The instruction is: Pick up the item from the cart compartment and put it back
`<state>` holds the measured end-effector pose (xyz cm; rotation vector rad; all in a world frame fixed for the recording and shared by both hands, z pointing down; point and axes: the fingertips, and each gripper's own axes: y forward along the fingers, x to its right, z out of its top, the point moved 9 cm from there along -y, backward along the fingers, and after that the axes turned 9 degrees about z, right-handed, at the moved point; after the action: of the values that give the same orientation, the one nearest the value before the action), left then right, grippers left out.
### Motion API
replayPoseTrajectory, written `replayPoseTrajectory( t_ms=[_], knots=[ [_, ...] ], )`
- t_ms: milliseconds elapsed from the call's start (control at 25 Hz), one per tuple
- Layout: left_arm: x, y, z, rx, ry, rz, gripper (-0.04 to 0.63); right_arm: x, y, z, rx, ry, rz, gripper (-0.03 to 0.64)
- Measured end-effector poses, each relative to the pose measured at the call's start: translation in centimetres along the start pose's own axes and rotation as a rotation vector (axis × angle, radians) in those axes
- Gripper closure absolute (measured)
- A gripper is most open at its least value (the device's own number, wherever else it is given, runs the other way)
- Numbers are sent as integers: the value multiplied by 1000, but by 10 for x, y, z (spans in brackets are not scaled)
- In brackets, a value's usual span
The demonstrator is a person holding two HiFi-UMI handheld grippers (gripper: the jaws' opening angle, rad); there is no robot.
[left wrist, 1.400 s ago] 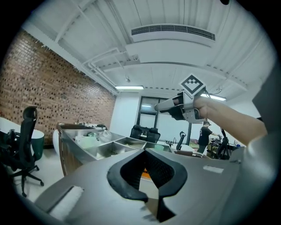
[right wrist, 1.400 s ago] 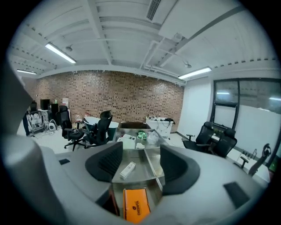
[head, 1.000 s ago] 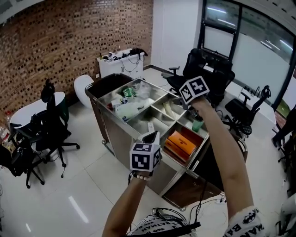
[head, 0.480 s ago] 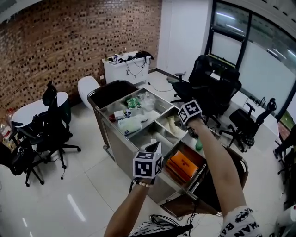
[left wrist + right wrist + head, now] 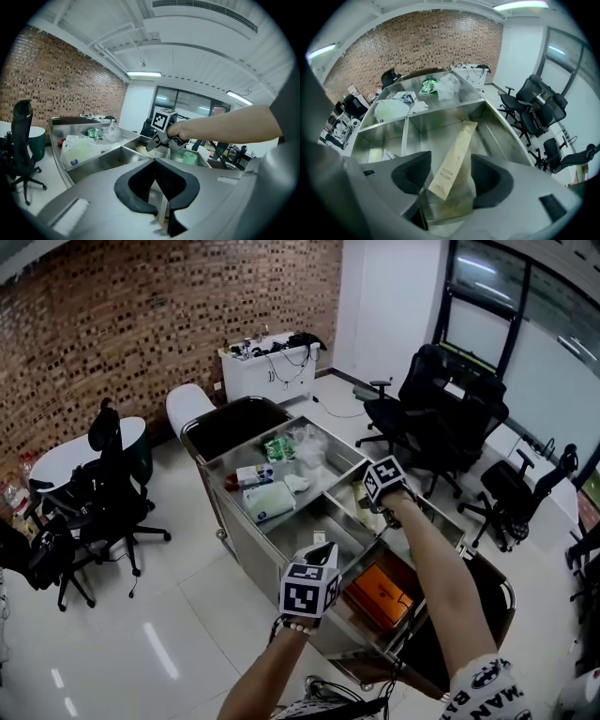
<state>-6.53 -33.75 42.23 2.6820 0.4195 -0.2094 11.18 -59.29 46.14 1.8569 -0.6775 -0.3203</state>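
The left claw point(image 5: 323, 557), clenched shut on nothing, hangs at the lower centre of the head view, by the near wall of the steel cart point(image 5: 246, 532). In the cart's big left bin lie a white pouch point(image 5: 268, 501) and a green packet point(image 5: 278, 448). An orange box point(image 5: 380, 590) sits in a lower tray to the right.

Right of centre, the right claw point(image 5: 364, 507) dips into a narrow compartment point(image 5: 499, 136). Its own view shows the jaws spread wide. A tan paper toothbrush packet point(image 5: 452, 161) lies lengthwise between them and appears to touch neither pad.

The packet looks light, thin and flat. The brush inside probably stiffens it along its length, but the paper would crease easily. The smooth steel floor may let it slide away as the jaws close. The sound hold appears to be across its narrow width near the middle, with a gentle squeeze and the pads square to its long edges.
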Motion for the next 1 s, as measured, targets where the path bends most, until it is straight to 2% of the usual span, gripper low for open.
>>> replayPoseTrajectory(
  t_ms=[200, 440, 760, 800, 880, 1000],
  knots=[
    [-1, 7, 9, 9, 7, 4, 594, 3, 20, 12, -67, -3, 9, 337],
    [-4, 30, 19, 6, 9, 32, 594, 3, 44, 13, -71, -6, 11, 336],
    [-10, 36, 25, 1, -13, 54, 594, 9, 65, 3, -176, -3, 6, 336],
    [-11, 36, 25, 0, -19, 55, 594, 8, 67, 3, -187, -7, 7, 343],
    [-11, 36, 24, -1, -28, 57, 594, 6, 71, 3, -206, -16, 4, 411],
    [-11, 35, 23, -4, -29, 59, 594, 6, 73, 5, -196, -2, 8, 450]
  ],
)
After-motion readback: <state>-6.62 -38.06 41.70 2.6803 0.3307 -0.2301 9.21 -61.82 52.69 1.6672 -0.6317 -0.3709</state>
